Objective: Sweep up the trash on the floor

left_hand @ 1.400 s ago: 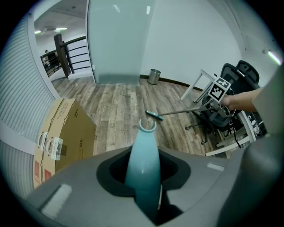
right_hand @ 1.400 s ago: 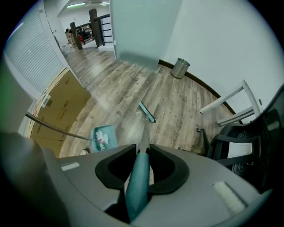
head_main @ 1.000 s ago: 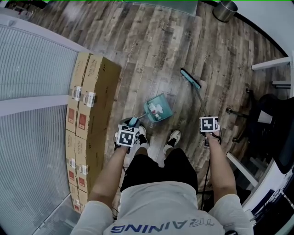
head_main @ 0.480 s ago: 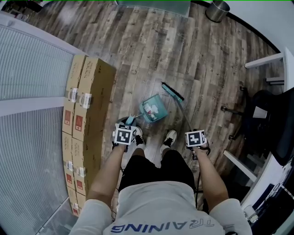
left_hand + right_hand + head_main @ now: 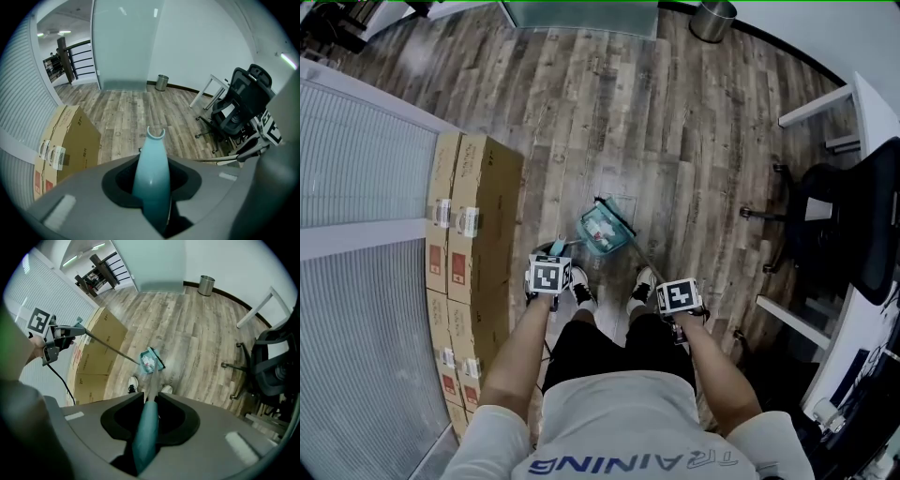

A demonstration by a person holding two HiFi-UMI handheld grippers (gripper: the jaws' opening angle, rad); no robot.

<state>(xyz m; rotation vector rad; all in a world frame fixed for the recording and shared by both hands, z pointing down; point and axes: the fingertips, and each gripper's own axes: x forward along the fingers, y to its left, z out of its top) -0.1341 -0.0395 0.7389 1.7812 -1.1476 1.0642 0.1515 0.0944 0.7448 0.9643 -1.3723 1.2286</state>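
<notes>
Two grips | left gripper point(image 5: 151, 187) clamps dustpan point(image 5: 586, 228) handle | right gripper point(image 5: 147, 427) clamps broom point(image 5: 615, 216) handle | brush drawn from centre-right to dustpan mouth | trash point(image 5: 602, 231) inside, sweep nearly done

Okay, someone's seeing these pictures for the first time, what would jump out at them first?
The teal dustpan on the wood floor just ahead of the person's shoes, with white trash in it and the broom against its edge. The left hand-held gripper is shut on the dustpan's long handle, the right hand-held gripper on the broom's. A row of cardboard boxes stands at the person's left.
</notes>
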